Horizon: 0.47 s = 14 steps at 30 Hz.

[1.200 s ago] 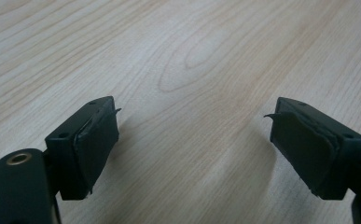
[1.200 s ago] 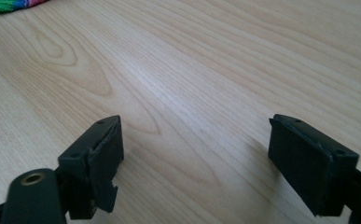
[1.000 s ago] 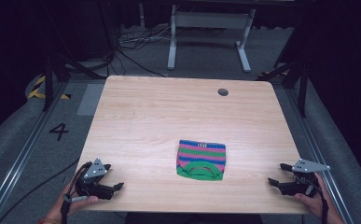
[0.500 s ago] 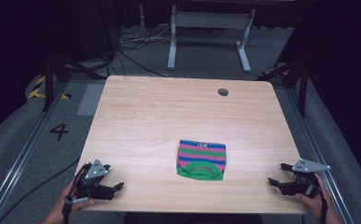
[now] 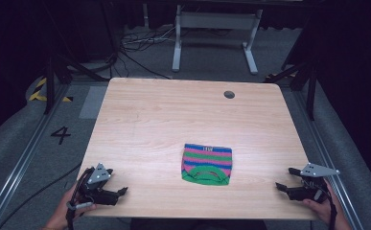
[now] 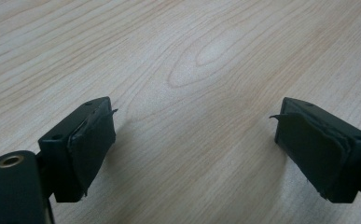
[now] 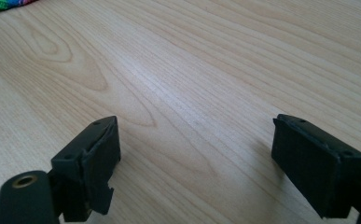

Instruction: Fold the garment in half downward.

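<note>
A folded striped cloth (image 5: pixel 207 164), pink, blue and green, lies flat on the wooden table (image 5: pixel 183 120) a little right of centre near the front edge. A corner of the cloth (image 7: pixel 1 4) shows at the top left of the right gripper view. My left gripper (image 5: pixel 121 192) rests at the front left corner, open, with bare wood between its jaws (image 6: pixel 194 140). At the front right corner my right gripper (image 5: pixel 284 179) stands open too, nothing between its jaws (image 7: pixel 197 154). Both are well apart from the cloth.
A round cable hole (image 5: pixel 229 94) sits near the table's far right edge. Beyond the table stand a white metal frame (image 5: pixel 216 28) and loose cables (image 5: pixel 135 45) on the floor. A "4" mark (image 5: pixel 61 135) lies on the floor to the left.
</note>
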{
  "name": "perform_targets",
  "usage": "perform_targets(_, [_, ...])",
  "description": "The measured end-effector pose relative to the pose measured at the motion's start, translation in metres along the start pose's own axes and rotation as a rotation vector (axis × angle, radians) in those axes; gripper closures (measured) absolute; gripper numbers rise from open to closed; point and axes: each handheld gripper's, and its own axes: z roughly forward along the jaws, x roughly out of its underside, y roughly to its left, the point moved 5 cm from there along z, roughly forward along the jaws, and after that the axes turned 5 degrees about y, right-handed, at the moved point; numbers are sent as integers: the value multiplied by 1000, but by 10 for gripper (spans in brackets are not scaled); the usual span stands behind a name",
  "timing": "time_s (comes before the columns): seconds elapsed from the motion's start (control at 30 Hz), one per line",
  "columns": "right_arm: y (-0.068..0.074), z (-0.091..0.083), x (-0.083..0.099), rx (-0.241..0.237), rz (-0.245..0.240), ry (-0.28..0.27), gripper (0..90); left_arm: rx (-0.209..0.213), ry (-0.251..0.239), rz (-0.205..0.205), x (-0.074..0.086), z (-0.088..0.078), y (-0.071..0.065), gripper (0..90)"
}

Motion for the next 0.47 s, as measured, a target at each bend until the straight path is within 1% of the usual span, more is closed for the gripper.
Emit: perform_targets(0.47, [0,0,0,-2,1,-1,161,-3,8,1,-2,3,1,81])
